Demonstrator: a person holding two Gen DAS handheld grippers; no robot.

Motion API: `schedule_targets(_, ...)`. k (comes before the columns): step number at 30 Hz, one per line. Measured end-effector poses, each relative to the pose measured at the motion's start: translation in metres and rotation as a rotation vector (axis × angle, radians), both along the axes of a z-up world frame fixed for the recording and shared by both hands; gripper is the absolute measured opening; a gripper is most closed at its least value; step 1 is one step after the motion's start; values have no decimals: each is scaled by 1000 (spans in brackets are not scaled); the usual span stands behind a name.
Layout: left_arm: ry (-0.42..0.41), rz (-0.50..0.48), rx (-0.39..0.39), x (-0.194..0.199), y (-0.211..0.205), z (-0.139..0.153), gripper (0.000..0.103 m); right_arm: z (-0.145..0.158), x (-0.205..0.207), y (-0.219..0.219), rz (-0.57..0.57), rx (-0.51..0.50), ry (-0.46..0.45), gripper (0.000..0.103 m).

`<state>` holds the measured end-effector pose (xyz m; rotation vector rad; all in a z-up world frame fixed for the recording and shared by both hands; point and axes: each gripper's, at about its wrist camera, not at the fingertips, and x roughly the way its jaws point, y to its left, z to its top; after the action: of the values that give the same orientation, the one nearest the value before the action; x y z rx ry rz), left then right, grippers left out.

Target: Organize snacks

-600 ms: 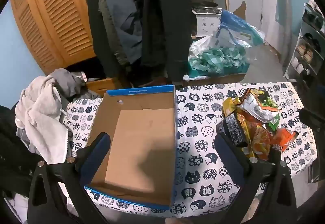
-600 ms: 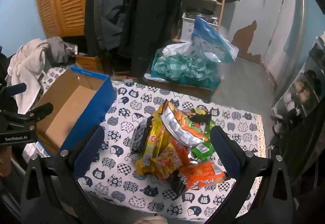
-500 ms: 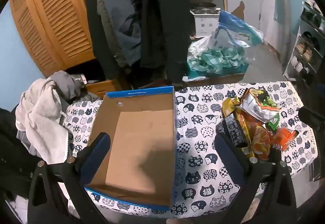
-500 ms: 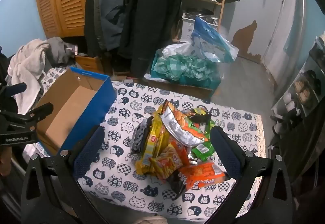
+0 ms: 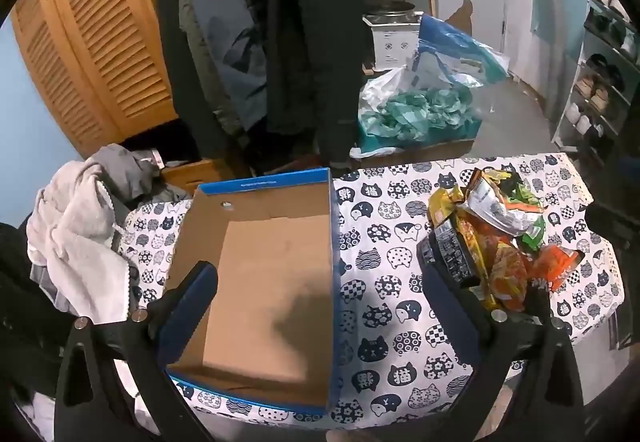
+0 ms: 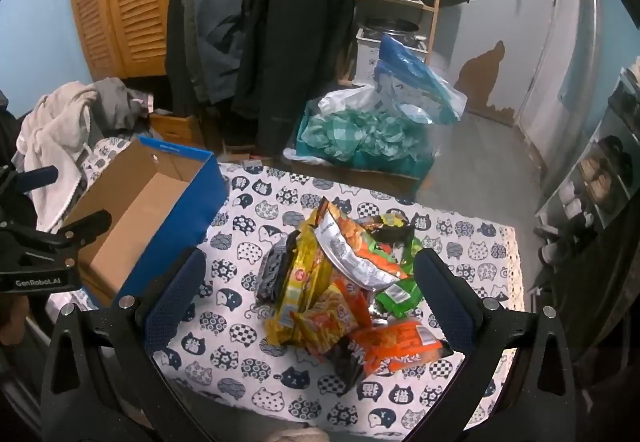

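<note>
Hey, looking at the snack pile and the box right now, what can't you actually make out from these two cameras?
- Snack pile, right wrist view: bottom packets are covered by the top ones, so the count is unclear.
- Packet print: too small and warped in both views to read brands.
- Box, left wrist view: the near left corner sits behind the open left gripper finger.
- Tablecloth, right wrist view: the near edge is hidden behind the open right gripper.

Tabletop (image 6: 472, 242) covered by a white cat-print cloth. Open blue cardboard box (image 5: 276, 274) lies on its left part, nothing inside. Heap of snack packets (image 6: 344, 282) on the right part, apart from the box, bare cloth between them.
</note>
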<state>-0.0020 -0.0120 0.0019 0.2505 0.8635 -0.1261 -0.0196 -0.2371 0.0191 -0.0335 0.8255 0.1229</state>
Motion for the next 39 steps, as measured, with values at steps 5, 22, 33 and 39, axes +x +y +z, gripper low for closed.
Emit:
schedule_targets(5, 2, -2, -22, 1, 0, 1, 103, 2, -1, -3, 2, 9, -10, 102)
schedule_targets(22, -8, -12, -58, -5, 5, 2, 103, 6, 1, -4, 0, 20, -32, 102)
schedule_targets(33, 19, 14, -108, -3, 11, 0, 103, 3, 2, -6, -7, 16, -27, 102)
schedule_targets(39, 14, 16, -111, -1, 13, 0, 103, 2, 2, -3, 1, 1, -22, 102)
